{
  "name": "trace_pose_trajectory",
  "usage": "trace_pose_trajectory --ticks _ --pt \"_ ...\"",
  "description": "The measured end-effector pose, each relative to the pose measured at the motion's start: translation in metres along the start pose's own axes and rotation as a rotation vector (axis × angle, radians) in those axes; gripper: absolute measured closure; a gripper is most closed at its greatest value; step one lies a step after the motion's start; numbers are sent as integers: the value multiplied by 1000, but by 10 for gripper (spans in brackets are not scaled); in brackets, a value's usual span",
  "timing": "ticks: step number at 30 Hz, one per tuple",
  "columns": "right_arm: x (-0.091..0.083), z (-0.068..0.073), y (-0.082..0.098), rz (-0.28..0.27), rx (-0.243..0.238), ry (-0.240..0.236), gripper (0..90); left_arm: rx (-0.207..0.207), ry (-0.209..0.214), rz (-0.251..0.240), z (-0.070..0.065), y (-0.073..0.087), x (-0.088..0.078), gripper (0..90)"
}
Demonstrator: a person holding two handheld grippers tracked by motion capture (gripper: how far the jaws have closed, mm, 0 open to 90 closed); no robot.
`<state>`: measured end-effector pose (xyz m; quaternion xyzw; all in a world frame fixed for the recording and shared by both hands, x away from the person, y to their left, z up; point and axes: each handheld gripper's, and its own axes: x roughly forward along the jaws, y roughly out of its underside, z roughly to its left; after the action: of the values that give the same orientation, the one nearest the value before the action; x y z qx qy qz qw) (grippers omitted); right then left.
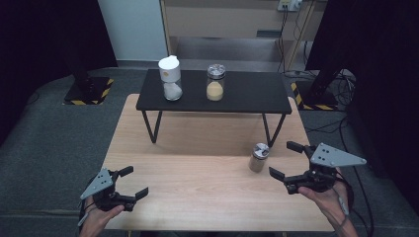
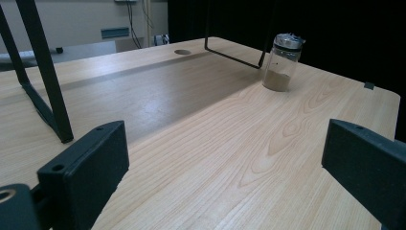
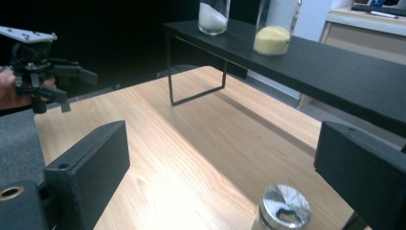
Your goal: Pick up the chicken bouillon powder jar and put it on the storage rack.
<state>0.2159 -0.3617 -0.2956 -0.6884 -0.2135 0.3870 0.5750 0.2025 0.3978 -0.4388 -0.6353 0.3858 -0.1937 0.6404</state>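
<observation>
A small glass jar with a silver lid (image 1: 258,157) holding brown powder stands on the wooden table (image 1: 197,182), right of centre; it also appears far off as the jar (image 2: 282,62) and close up as the jar (image 3: 282,211). My right gripper (image 1: 286,160) is open just right of this jar, its jaws pointing left, nothing between them. My left gripper (image 1: 134,181) is open near the table's front left corner, empty; it is seen as the left gripper (image 3: 72,88) from across the table.
A low black shelf (image 1: 247,94) stands on the table's far half on thin metal legs (image 2: 48,91). On it are a white-capped jar of white powder (image 1: 170,79) and a jar of yellow grains (image 1: 215,83). Dark curtains flank the table.
</observation>
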Motion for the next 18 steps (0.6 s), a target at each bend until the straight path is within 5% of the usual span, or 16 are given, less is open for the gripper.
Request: trace_pose_trajectory --ticks 18 --pt "-1 7 44 30 51 23 57 0 0 2 0 0 1 12"
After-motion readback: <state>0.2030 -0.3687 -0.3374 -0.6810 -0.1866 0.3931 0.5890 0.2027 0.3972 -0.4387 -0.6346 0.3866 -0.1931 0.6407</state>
